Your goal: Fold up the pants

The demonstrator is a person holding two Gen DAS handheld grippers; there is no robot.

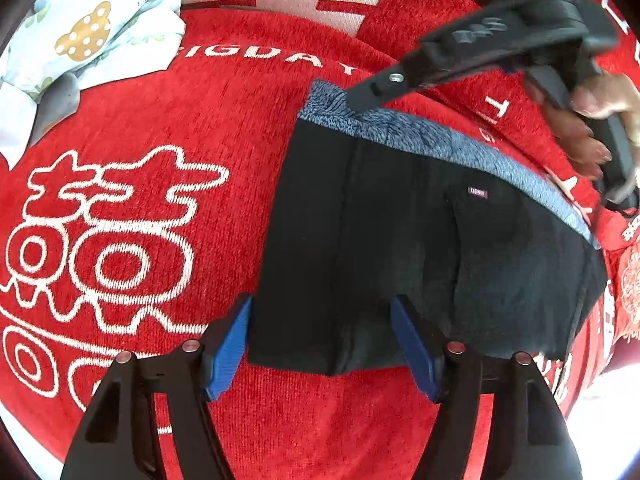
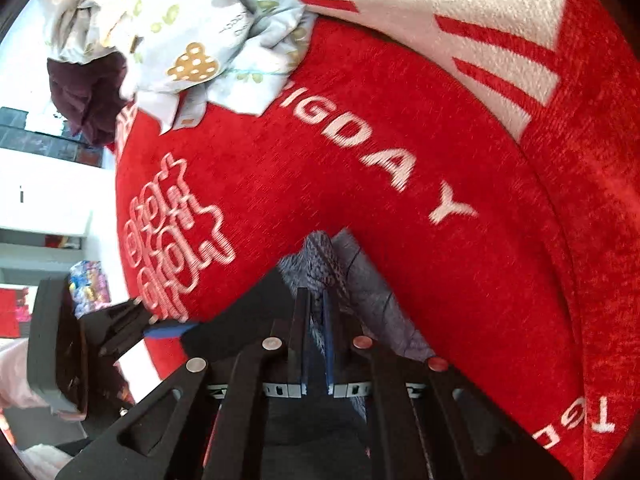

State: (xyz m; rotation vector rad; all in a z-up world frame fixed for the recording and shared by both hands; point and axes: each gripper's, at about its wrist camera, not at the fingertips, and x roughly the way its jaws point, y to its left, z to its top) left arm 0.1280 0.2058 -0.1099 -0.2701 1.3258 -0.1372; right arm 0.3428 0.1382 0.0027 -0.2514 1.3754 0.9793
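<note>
Left tongs [image 1: 320, 344]: jaws apart, straddling the near hem of the pants [image 1: 400, 248], blue pads [image 1: 228, 352] not pressing the cloth. Pants: black, folded flat on a red blanket [image 1: 200, 120] with white lettering; grey-blue waistband [image 1: 420, 136] at the far edge. Right tongs [image 2: 316, 344]: clamped on the waistband's far corner, held by a person's hand [image 1: 592, 120]. Beyond, far left: crumpled pale printed cloth [image 1: 92, 28].
</note>
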